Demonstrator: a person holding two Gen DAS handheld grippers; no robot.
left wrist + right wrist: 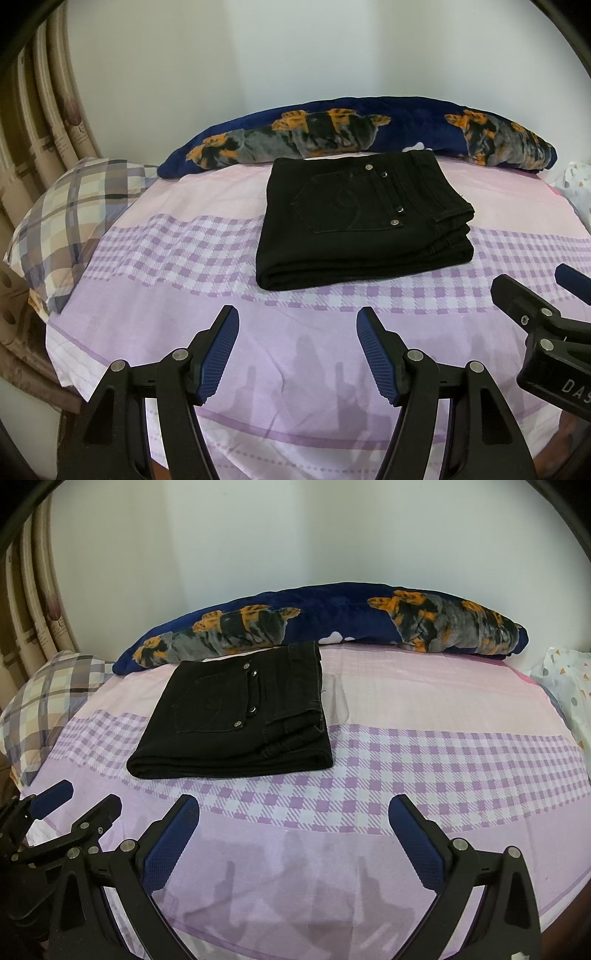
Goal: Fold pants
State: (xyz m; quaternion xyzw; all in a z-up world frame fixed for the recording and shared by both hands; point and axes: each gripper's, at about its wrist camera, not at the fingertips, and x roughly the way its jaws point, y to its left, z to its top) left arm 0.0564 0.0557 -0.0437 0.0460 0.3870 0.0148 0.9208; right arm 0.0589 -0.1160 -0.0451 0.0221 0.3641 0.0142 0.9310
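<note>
pants (354, 225): black denim, already folded into a compact stack of several layers, back pocket with metal rivets facing up
location: lying on the bed (207, 343), on the pink and purple checked sheet, far side just beside the rolled blue blanket (369, 127); well apart from both grippers
left gripper (297, 354): released, jaws spread wide, empty, hovering over bare sheet short of the stack
right gripper (294, 842): released, jaws wide apart, empty, stack lies ahead and to its left
weight: judged moderate, heavier than thin cloth, thick stacked layers
stiffness: denim looks firm enough to keep its creases, but it is soft goods and sags if lifted from one edge
slip: rough weave, low slip against ribbed blue pads (216, 363)
fragility: none; only risk is the layers sliding apart
grip spot: near rounded fold edge (332, 277) facing the grippers, one gripper toward each end, pinching all layers together
avoid: waistband side (448, 218), loose ends there separate easily
progress: fold appears finished
other: plaid pillow (70, 221) at left, not involved
</note>
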